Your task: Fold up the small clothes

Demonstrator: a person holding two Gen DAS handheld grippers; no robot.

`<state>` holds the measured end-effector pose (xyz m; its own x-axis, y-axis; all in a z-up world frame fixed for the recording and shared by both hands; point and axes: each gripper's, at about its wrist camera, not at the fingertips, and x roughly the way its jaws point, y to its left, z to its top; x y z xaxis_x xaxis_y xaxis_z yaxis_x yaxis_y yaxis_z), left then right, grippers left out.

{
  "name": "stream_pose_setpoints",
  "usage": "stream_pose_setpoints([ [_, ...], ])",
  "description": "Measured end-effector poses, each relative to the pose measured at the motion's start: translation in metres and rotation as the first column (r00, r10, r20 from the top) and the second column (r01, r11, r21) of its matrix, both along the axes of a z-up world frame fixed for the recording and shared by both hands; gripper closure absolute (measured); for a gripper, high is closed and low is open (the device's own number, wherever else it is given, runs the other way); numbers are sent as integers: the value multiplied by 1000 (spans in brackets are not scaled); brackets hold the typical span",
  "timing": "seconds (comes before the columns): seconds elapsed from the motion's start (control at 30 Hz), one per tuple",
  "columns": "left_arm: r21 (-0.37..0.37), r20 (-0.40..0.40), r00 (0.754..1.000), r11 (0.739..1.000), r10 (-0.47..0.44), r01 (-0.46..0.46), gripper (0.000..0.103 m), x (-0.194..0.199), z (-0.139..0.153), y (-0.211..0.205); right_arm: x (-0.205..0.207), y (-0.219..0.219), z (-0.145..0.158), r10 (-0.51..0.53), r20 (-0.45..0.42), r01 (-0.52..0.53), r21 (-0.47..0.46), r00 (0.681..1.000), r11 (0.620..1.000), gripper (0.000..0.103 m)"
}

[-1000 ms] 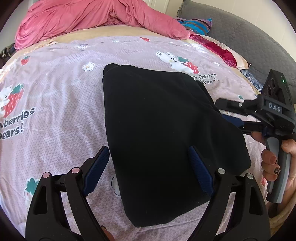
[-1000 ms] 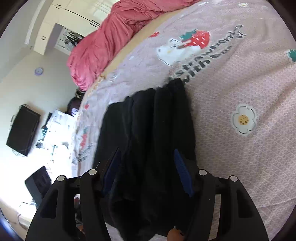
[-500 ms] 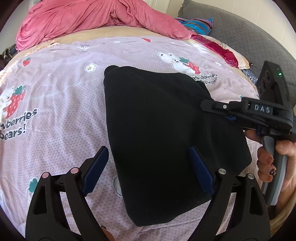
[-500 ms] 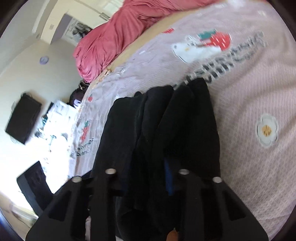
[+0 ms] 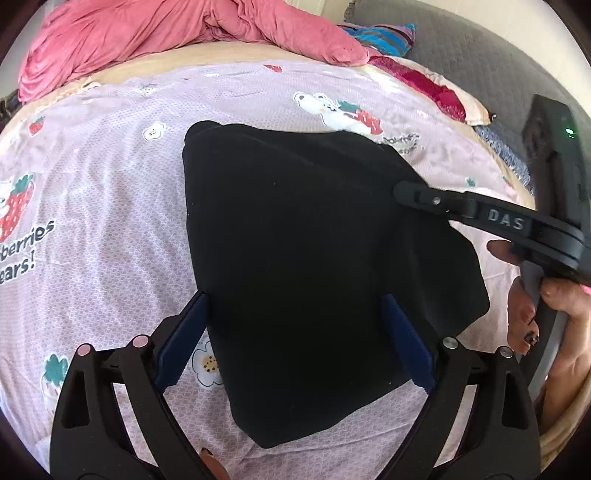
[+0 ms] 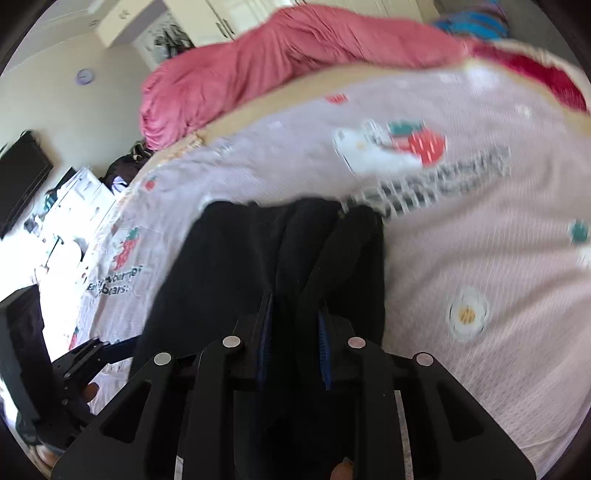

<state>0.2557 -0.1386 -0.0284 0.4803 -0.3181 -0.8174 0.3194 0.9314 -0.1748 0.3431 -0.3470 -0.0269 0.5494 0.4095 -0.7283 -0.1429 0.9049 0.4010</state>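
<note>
Closing over the last second, right gripper point(image 6: 293, 325) now has its jaws pinched on a fold at the right-hand edge of the black garment point(image 5: 306, 266), where a second ago its blue pads stood apart astride the cloth. Garment: folded, flat on the pink strawberry-print bedsheet point(image 5: 96, 206). Left gripper point(image 5: 295, 339): jaws wide and just widened further, hovering astride the garment's near end, gripping nothing. Red duvet point(image 5: 155, 33): bunched at the far edge.

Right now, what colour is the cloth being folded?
Plain black garment, clearest in the left wrist view.
</note>
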Motion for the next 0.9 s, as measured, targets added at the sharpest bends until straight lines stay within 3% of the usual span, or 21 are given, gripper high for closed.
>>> stream_pose_setpoints([
  [0.2,-12,-18,1000,1000,-4,4,13,-5,-4,2,-11,2,1,-14,25,15,-24,1000,1000,80],
  [0.23,-22,-25,1000,1000,-2,1,13,-5,-4,5,-13,1,2,-17,19,17,-5,1000,1000,74],
  [0.27,-29,-29,1000,1000,0,-1,13,-6,-5,7,-15,-2,0,-24,-2,24,32,1000,999,54],
  [0.3,-41,-34,999,999,2,-4,13,-7,-5,10,-17,-6,-3,-17,-32,20,90,999,996,26],
  [0.37,-55,-38,999,998,2,-4,13,-10,-5,12,-24,-11,-13,48,-98,-22,255,994,967,23],
  [0.5,-76,-36,999,997,-1,-2,13,-18,-4,17,-47,-17,-13,47,-98,-21,248,994,969,23],
  [0.57,-84,-34,999,996,4,-7,13,-21,-4,18,-61,-22,-16,47,-102,-17,276,994,961,31],
  [0.63,-92,-39,999,996,11,-14,13,-23,-6,19,-69,-27,-19,10,-102,15,246,995,969,58],
  [0.67,-94,-42,999,995,12,-16,13,-23,-7,18,-70,-28,-19,-5,-100,28,236,995,971,79],
  [0.7,-94,-44,999,995,14,-18,14,-23,-7,17,-72,-30,-19,6,-94,18,249,996,968,89],
  [0.8,-75,-21,1000,997,12,-14,16,-31,-1,12,-80,-30,-4,-4,-28,11,220,1000,975,90],
  [0.9,-61,-13,1000,998,8,-8,16,-33,-3,9,-88,-26,1,-24,-2,24,123,1000,992,88],
])
